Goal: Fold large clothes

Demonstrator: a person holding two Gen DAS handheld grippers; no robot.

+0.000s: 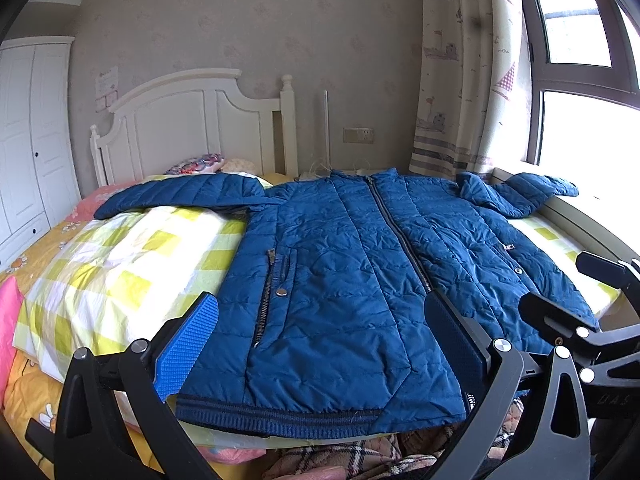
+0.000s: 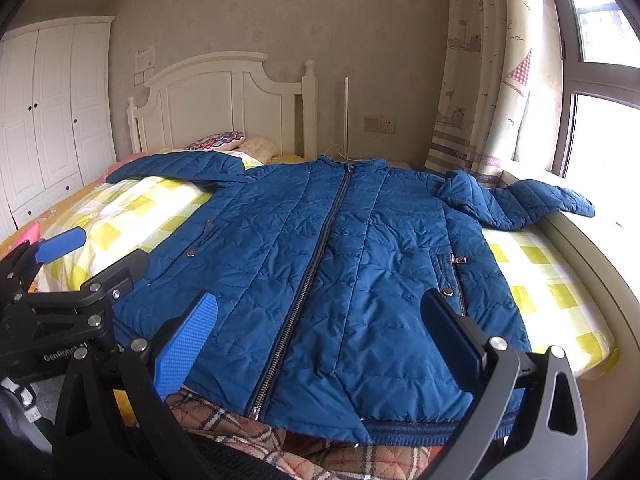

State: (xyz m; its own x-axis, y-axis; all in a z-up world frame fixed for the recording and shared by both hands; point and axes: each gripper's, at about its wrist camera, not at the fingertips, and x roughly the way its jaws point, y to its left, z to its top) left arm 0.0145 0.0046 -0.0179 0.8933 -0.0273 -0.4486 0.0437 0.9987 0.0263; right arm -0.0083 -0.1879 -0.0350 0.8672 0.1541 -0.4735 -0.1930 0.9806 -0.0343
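Observation:
A large blue quilted jacket (image 1: 344,264) lies flat, front up and zipped, on the bed, hem toward me and both sleeves spread out to the sides. It also shows in the right wrist view (image 2: 332,264). My left gripper (image 1: 320,332) is open and empty, hovering above the left half of the hem. My right gripper (image 2: 320,332) is open and empty, above the right half of the hem. The right gripper's black fingers (image 1: 560,312) show at the right edge of the left wrist view. The left gripper's blue pads (image 2: 60,244) show at the left of the right wrist view.
The bed has a yellow-and-white checked quilt (image 1: 132,264) and a white headboard (image 1: 192,128) with pillows (image 2: 224,141). A plaid blanket (image 2: 248,436) lies under the jacket hem. A windowsill (image 2: 580,240) runs along the right. White wardrobe (image 2: 52,120) at left.

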